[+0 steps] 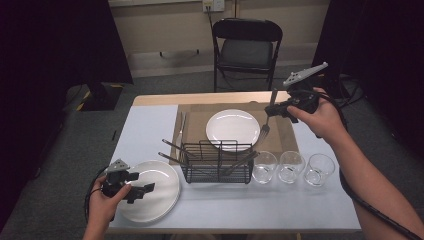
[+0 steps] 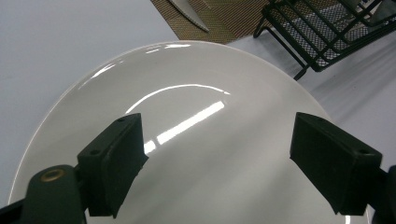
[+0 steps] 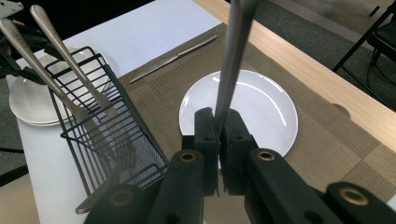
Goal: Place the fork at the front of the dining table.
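Observation:
My right gripper (image 1: 280,108) is shut on a steel fork (image 1: 267,119), which hangs tines down over the right side of the brown placemat (image 1: 285,135), beside a white dinner plate (image 1: 233,128). In the right gripper view the fork's handle (image 3: 232,56) rises from between the closed jaws of that gripper (image 3: 218,135), with the dinner plate (image 3: 266,107) beneath. At the front left, my left gripper (image 1: 142,191) hovers open over a stack of white plates (image 1: 160,192). The left gripper view has its jaws wide apart around nothing, that gripper (image 2: 219,154) just above the top plate (image 2: 187,88).
A black wire caddy (image 1: 217,162) holding several pieces of cutlery stands mid-table. Three empty glasses (image 1: 291,166) line up to its right. A knife (image 1: 181,131) lies on the placemat's left edge. A black chair (image 1: 246,50) stands behind the table.

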